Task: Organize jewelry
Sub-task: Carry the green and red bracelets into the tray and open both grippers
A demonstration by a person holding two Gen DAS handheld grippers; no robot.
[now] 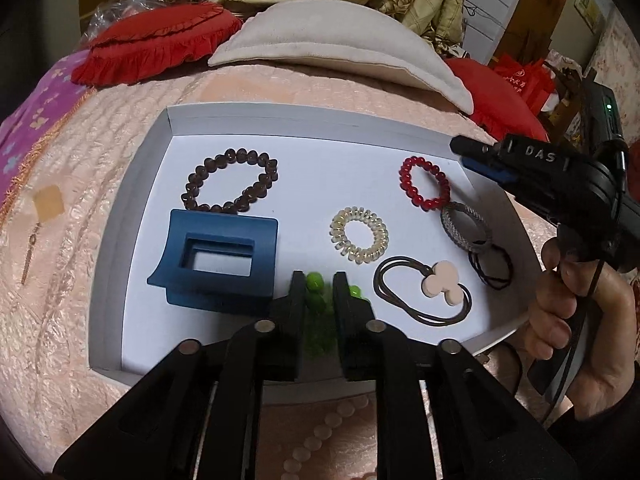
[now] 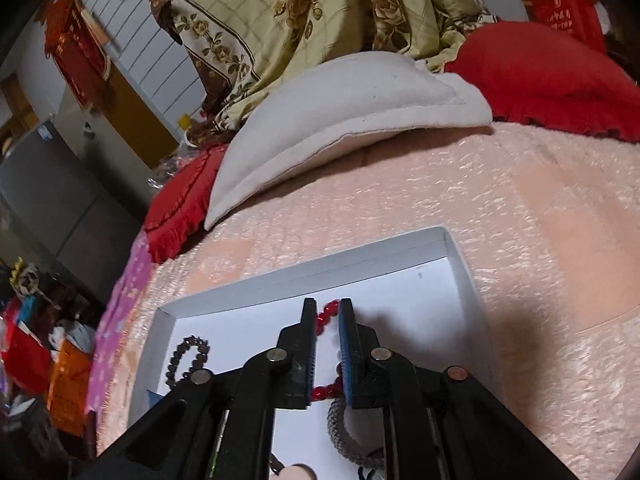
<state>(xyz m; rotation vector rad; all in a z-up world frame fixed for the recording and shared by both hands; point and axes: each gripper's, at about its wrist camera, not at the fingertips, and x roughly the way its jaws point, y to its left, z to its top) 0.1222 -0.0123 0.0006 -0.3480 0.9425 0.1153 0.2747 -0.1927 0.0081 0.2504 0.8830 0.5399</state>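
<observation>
You are working over a bed spread with a textured peach quilt (image 1: 100, 208), with a flat grey cushion (image 1: 332, 44) and red ruffled pillows (image 1: 152, 48) at its far end. On the quilt lies a shallow white cardboard tray (image 1: 132, 184), and everything sorted so far sits on its floor. Your left gripper (image 1: 319, 286) points down at the near edge of the tray; its jaws stand a little apart with a string of bright green beads (image 1: 316, 304) lying in the gap, and you cannot tell from here whether the pads still press on it. Just left of those jaws rests a dark blue rectangular plastic hair claw (image 1: 218, 260), and beyond that a loop of dark brown beads (image 1: 230, 184). Right of the jaws lie a clear spiral hair tie (image 1: 359, 236), a brown cord tie with a pink clover charm (image 1: 440, 282), and a grey woven ring (image 1: 464, 226) touching a red glass bead bracelet (image 1: 424, 182) at the tray's far right. Your right gripper (image 2: 327, 308), held in your hand (image 1: 580, 320), hangs above that red bracelet; its jaws are narrowly parted, the red beads show through the gap beneath them, and the pads grip nothing. A strand of pale pink beads (image 1: 320, 432) lies on the quilt outside the tray, below the left gripper.
</observation>
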